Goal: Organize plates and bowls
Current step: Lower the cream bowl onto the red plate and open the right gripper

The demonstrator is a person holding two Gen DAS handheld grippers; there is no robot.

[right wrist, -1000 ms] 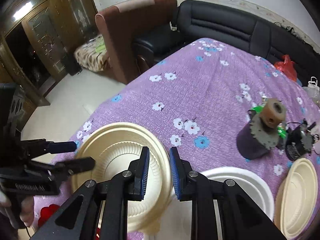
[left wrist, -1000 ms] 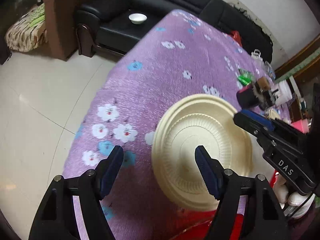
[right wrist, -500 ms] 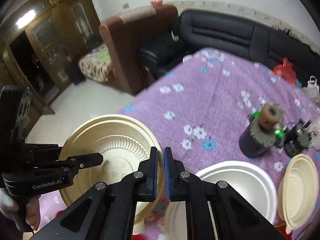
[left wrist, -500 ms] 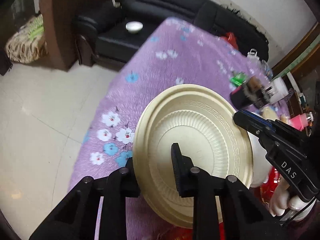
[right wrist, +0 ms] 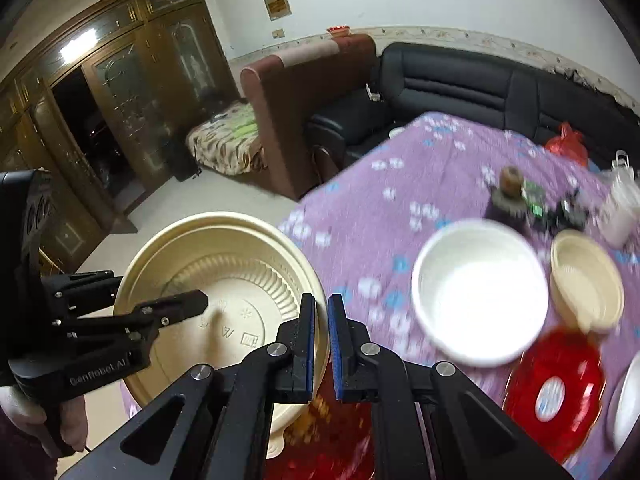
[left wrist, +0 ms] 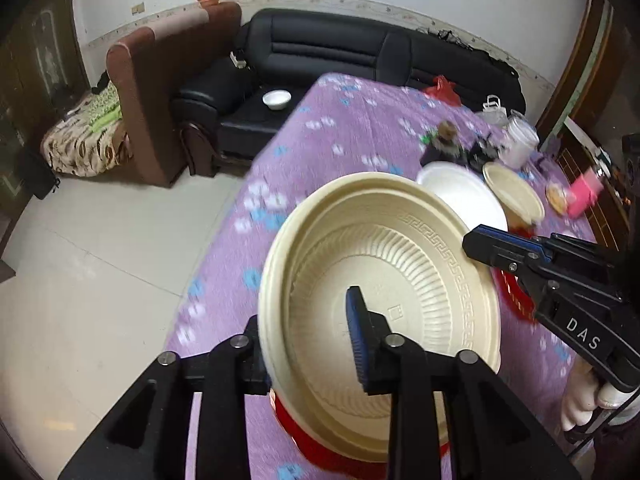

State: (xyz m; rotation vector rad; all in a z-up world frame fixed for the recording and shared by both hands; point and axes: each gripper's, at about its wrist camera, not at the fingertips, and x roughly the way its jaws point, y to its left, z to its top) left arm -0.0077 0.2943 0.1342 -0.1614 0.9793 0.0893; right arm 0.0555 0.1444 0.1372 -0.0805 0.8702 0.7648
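A large cream ribbed bowl [left wrist: 400, 280] hangs tilted above the purple flowered table [left wrist: 352, 136]. My left gripper [left wrist: 306, 312] clasps its near rim, one finger outside the wall and one blue pad inside; its jaws are opening slightly, with the wall still between them. In the left wrist view my right gripper [left wrist: 480, 240] grips the bowl's right rim. The right wrist view shows that gripper [right wrist: 319, 300] shut on the thin rim of the cream bowl [right wrist: 224, 280], with the left gripper [right wrist: 156, 292] on the opposite side. A white bowl [right wrist: 480, 296] and a smaller cream bowl [right wrist: 588, 280] sit on the table.
A red plastic item [right wrist: 556, 384] lies near the table's front edge, and another white dish [right wrist: 628, 400] shows at the right border. A dark jar [right wrist: 508, 196], small clutter and a white container [right wrist: 620, 216] stand behind the bowls. A black sofa [left wrist: 360, 52] holds a small white bowl [left wrist: 277, 99].
Both grippers closed on opposite rims of the cream bowl, which lay on the table a second ago. They have lifted it off the cloth together and the views have swung upward.
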